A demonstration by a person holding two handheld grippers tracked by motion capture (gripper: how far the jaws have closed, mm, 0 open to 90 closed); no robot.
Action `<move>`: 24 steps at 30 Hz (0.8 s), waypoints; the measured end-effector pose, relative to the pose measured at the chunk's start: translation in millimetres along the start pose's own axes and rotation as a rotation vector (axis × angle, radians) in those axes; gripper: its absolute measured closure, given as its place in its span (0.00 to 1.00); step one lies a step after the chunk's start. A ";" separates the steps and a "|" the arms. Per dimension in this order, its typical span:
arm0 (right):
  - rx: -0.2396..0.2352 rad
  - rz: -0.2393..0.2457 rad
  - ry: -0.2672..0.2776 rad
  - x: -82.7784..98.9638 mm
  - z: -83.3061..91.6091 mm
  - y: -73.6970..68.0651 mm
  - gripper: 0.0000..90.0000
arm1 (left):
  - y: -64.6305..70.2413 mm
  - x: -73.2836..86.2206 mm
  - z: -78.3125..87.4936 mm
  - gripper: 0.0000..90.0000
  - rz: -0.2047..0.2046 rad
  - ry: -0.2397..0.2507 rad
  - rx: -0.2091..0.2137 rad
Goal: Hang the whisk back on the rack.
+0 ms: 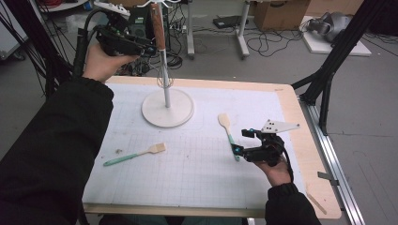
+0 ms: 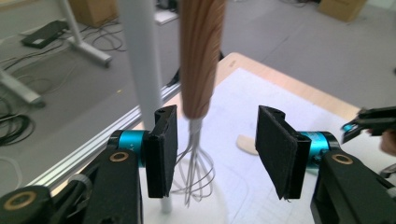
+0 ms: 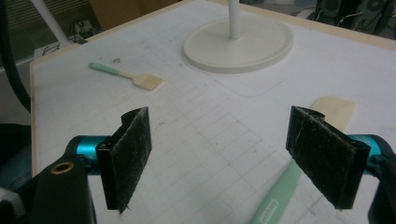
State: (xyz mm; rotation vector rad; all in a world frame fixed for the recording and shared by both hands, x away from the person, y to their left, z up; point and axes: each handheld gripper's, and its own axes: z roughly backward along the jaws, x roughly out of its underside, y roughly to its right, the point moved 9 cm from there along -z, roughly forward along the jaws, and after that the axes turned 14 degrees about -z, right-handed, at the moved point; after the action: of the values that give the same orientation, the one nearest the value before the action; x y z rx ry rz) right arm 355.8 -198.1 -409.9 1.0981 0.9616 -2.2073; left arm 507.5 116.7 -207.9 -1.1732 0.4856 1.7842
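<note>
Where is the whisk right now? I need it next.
The whisk hangs on the white stand at the table's far left in the high view, its wooden handle just ahead of the open left gripper.

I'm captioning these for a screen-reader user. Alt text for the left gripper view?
An open claw faces a hanging whisk with a wooden handle, beside a white stand pole, above a white mat.

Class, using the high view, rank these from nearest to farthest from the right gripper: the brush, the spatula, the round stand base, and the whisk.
1. Spatula: right beside the right gripper, on its left.
2. Stand base: mid-table, farther back.
3. Brush: across the mat, left side.
4. Whisk: hanging high at the stand, by the left gripper.
</note>
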 end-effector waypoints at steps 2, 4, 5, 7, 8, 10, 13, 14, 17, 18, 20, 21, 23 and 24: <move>0.001 0.001 -0.002 -0.1 -0.6 -1.1 0.23 | -0.1 2.8 2.3 0.52 0.010 0.004 -0.001; 0.003 0.003 -0.006 0.4 -1.7 -0.8 0.23 | 0.1 4.5 5.0 0.51 0.004 0.000 -0.006; 0.005 0.007 -0.006 0.2 -2.4 -0.5 0.23 | 0.4 4.6 5.8 0.51 0.006 0.005 -0.007; 0.002 0.004 -0.009 0.6 -2.8 -1.5 0.23 | 0.5 6.0 8.4 0.51 0.007 0.007 -0.009; 0.005 0.006 -0.008 0.5 -2.8 -1.4 0.23 | 0.5 6.8 9.4 0.51 0.006 0.007 -0.009; 0.007 0.004 -0.011 0.8 -2.8 -1.5 0.23 | 0.9 8.3 10.4 0.51 0.010 0.011 -0.009; 0.006 0.005 -0.008 0.5 -2.8 -1.2 0.23 | 2.0 10.9 11.1 0.51 0.010 0.008 -0.010; 0.009 0.006 -0.004 -0.1 -2.7 -0.8 0.23 | 1.9 11.7 11.4 0.51 0.005 0.005 -0.008; 0.009 0.003 0.000 -0.9 -2.0 -0.6 0.24 | 2.6 12.1 11.6 0.51 0.010 0.008 -0.006; 0.009 0.002 0.000 -0.9 -2.2 -0.4 0.24 | 3.0 11.6 11.6 0.51 0.010 0.013 -0.002; 0.010 -0.005 -0.003 -0.6 -2.2 0.0 0.24 | 4.2 10.4 11.9 0.53 0.003 0.017 0.002; 0.008 -0.006 -0.005 -0.2 -2.2 -0.2 0.24 | 5.2 9.4 12.3 0.54 -0.001 0.022 0.008; 0.006 -0.006 -0.008 0.2 -3.2 0.4 0.24 | 6.5 8.2 12.8 0.57 -0.003 0.028 0.014; 0.008 -0.004 -0.009 0.3 -3.3 0.9 0.24 | 7.2 8.1 13.4 0.59 -0.005 0.029 0.017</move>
State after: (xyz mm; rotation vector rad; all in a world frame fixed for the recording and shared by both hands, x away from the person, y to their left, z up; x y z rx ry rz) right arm 357.9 -196.2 -411.9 1.0896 0.9522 -2.2198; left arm 493.5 126.6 -209.7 -1.1895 0.5135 1.7581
